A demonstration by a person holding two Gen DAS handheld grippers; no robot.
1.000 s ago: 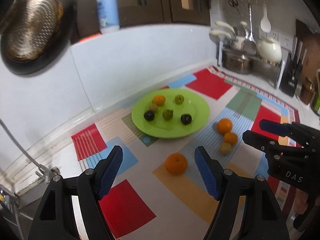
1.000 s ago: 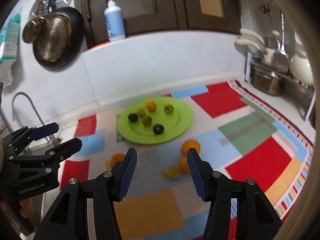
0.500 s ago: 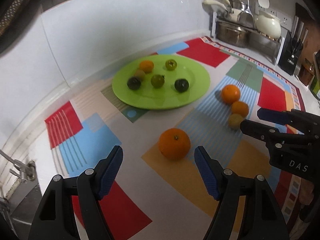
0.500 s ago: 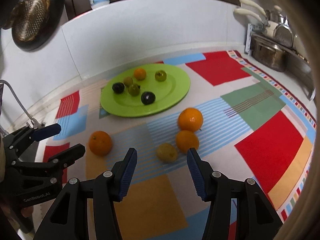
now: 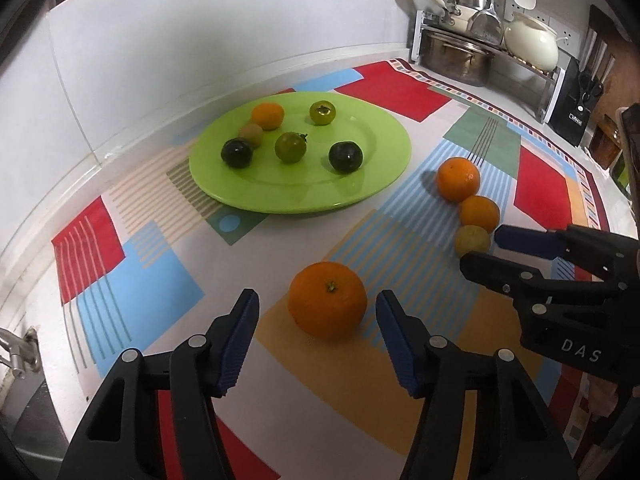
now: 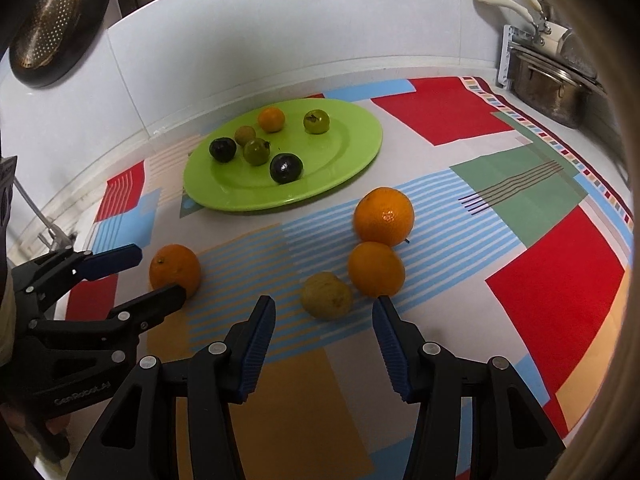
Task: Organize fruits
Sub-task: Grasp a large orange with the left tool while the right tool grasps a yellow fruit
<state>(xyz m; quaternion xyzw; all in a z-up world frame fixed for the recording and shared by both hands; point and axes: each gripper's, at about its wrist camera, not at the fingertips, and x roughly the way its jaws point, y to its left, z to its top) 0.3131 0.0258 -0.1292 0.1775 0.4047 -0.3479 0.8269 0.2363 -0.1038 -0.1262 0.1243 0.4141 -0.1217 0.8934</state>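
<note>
A green plate (image 5: 360,184) (image 6: 340,160) holds several small fruits: dark plums, green ones and a small orange. In the left wrist view a big orange (image 5: 327,300) lies on the mat between the blue pads of my left gripper (image 5: 317,295). The jaws are closing and the pads stand clear of its skin. In the right wrist view my right gripper (image 6: 323,300) is open, with a yellowish fruit (image 6: 326,295) (image 5: 472,240) just ahead between its fingertips. Two more oranges (image 6: 383,216) (image 6: 375,268) lie beside it. The left gripper (image 6: 160,272) flanks the lone orange (image 6: 175,268).
A patchwork mat (image 5: 160,280) covers the counter up to the white backsplash. A pot rack (image 5: 456,56), a white pot (image 5: 530,44) and a knife block (image 5: 576,108) stand at the back right. A tap (image 5: 16,356) is at the left edge, and a strainer pan (image 6: 52,20) hangs on the wall.
Both grippers have come down and tilted toward the counter, so the fruits loom larger. The left jaws have narrowed around the big orange. The right jaws look about the same.
</note>
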